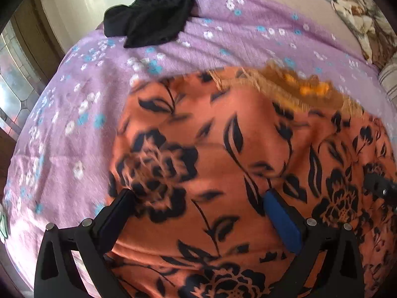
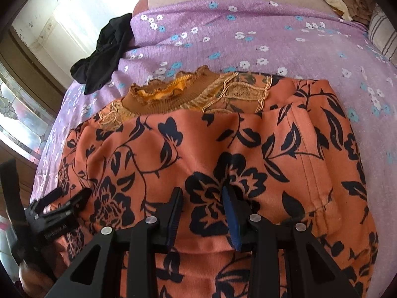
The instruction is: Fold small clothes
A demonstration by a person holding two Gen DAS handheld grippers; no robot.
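Two handheld grippers tilt steeply down over an orange garment with black flowers (image 2: 248, 154), spread on a bed under a purple flowered sheet (image 2: 248, 37). The right gripper (image 2: 202, 198) has its jaws partly apart, fabric bulging between them; whether the pads pinch it cannot be told. The left gripper (image 1: 196, 198) stands wide apart over the cloth, gripping nothing visible. From the right camera, the left gripper appears at the garment's left edge, a hand (image 2: 37, 277) beneath it. The garment's brown ruffled collar (image 2: 158, 96) lies at its far edge. A black garment (image 1: 151, 19) sits at the bed's far left corner.
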